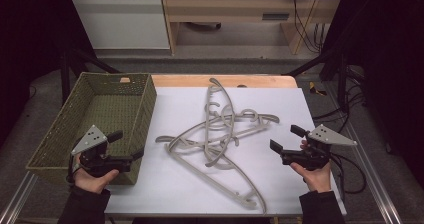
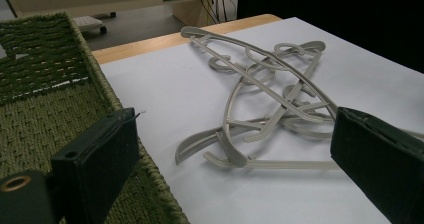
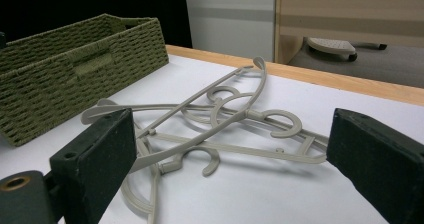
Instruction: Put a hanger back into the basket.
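High view showed your left gripper [image 1: 131,145] and right gripper [image 1: 284,138] wide open, the tangled hangers [image 1: 220,134] lying between them.

light: dim, overhead | shadows: soft | surroundings: dark | focus: slightly soft

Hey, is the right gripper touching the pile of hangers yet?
Apart. In the high view the right gripper hangs open to the right of the hangers, with bare white table between its jaws and the nearest hanger.
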